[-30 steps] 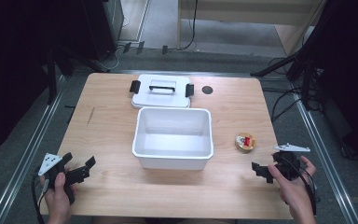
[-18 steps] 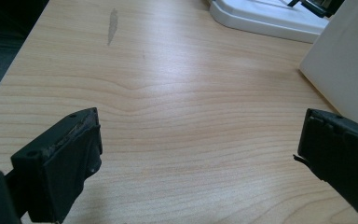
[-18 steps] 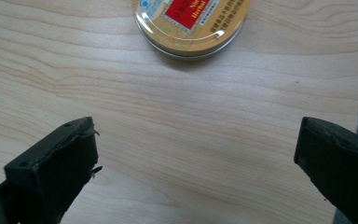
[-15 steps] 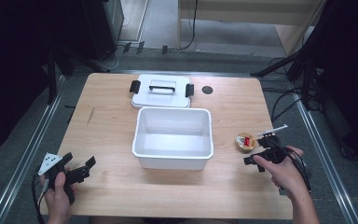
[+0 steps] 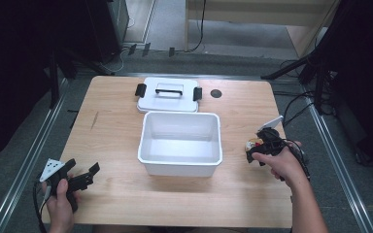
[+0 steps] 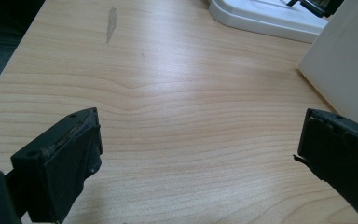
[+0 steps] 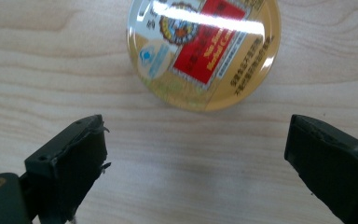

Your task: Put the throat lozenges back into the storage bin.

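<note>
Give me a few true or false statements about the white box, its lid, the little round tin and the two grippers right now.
1. The white box is empty. True.
2. The lid sits on the box. False: it lies on the table just behind the box.
3. The right gripper holds the round tin. False: its jaws stand apart with the tin just ahead of them, not between them.
4. The left gripper is open over bare wood. True.
5. The tin lies left of the box in the high view. False: it lies to the right.
</note>
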A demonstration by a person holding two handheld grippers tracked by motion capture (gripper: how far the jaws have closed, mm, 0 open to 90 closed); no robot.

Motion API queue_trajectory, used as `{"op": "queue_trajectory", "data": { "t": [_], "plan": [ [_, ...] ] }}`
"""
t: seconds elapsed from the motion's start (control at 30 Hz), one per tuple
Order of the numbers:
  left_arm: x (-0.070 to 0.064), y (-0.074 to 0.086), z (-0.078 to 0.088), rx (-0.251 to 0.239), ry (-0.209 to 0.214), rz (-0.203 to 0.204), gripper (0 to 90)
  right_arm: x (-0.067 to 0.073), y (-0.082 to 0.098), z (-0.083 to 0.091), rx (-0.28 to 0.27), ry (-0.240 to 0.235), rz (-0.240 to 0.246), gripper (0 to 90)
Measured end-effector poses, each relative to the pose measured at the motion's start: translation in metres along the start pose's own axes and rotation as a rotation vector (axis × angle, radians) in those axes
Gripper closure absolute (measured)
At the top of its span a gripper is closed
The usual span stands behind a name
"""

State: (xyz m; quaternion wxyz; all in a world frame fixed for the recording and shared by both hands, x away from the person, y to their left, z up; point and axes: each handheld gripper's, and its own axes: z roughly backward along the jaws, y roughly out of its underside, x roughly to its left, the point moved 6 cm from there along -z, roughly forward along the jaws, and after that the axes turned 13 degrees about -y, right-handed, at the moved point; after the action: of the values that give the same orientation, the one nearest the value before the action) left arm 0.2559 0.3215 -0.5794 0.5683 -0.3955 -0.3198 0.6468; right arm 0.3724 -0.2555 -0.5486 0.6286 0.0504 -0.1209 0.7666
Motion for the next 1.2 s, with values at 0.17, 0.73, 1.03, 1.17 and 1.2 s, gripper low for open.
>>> {"op": "queue_trajectory", "data": {
  "t": [0.17, 0.73, 1.03, 1.17, 1.2],
  "plan": [
    [0.0, 0.0, 0.0, 0.0, 0.001, 0.001, 0.3, 0.001, -0.011, -0.004, -0.008, -0.007, -0.032, 6.0],
    [0.0, 0.0, 0.0, 0.003, 0.006, 0.003, 0.3, 0.0, -0.036, -0.024, -0.006, 0.036, -0.093, 9.0],
    [0.0, 0.0, -0.001, 0.005, 0.006, 0.003, 0.3, 0.001, -0.035, -0.02, -0.018, 0.024, -0.066, 20.6],
    [0.0, 0.0, -0.001, 0.005, 0.004, 0.001, 0.3, 0.005, -0.033, -0.014, -0.026, 0.009, -0.028, 20.7],
    [0.0, 0.0, -0.001, 0.005, 0.004, 0.0, 0.3, 0.006, -0.033, -0.012, -0.03, 0.005, -0.016, 20.7]
  ]
}}
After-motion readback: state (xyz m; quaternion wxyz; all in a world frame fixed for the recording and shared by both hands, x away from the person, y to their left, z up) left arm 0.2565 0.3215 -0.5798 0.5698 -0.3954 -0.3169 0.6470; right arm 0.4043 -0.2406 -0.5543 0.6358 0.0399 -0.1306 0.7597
